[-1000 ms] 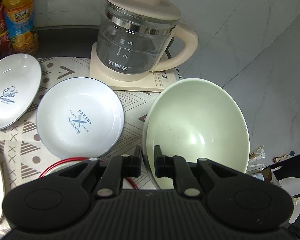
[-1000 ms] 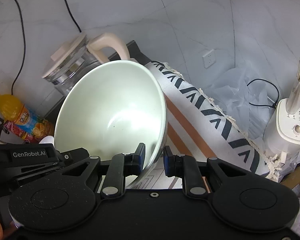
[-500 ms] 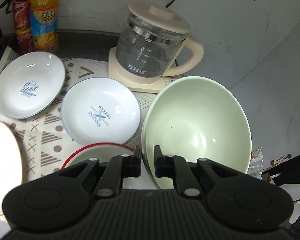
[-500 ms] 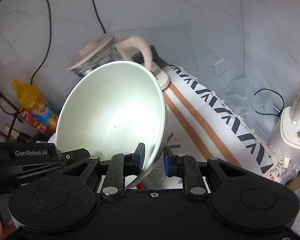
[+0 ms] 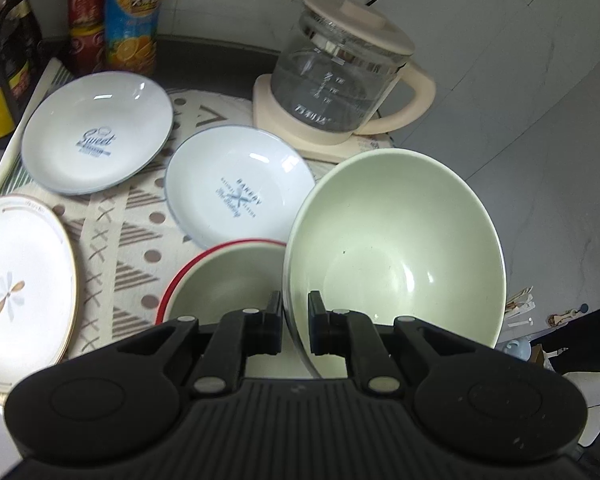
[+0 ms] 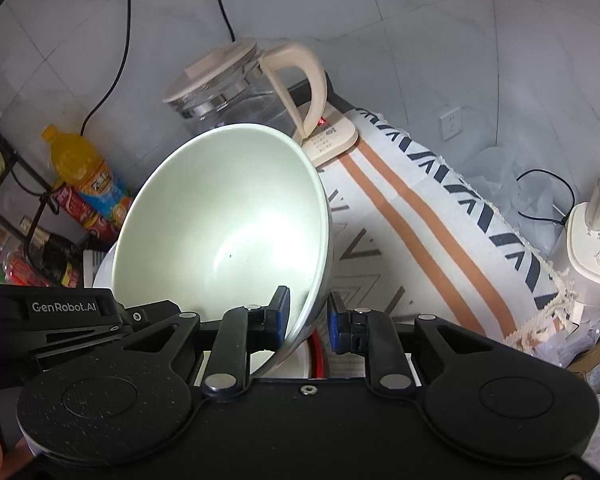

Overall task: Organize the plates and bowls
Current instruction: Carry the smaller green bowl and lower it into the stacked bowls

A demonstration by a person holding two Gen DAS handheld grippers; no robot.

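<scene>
A large pale green bowl [image 5: 396, 256] is held tilted in the air by both grippers. My left gripper [image 5: 295, 322] is shut on its near rim. My right gripper [image 6: 308, 322] is shut on the rim of the same green bowl [image 6: 224, 228] from the other side. Below it on the patterned mat sits a red-rimmed bowl [image 5: 224, 276]; its red rim also shows in the right wrist view [image 6: 319, 354]. Two white plates with blue print, "Bakery" [image 5: 240, 196] and "Sweet" [image 5: 96, 132], lie behind it. A gold-rimmed flower plate [image 5: 20, 284] lies at the left.
A glass kettle on a cream base [image 5: 340, 72] stands at the back, also in the right wrist view [image 6: 244, 92]. Drink bottles [image 5: 130, 16] stand at the back left. A striped cloth [image 6: 440, 216] covers the table's right side; a white appliance [image 6: 592, 240] stands beyond.
Both grippers have lifted the green bowl up and back. The red-rimmed bowl, the flower plate and more of the table have come into view beneath it.
</scene>
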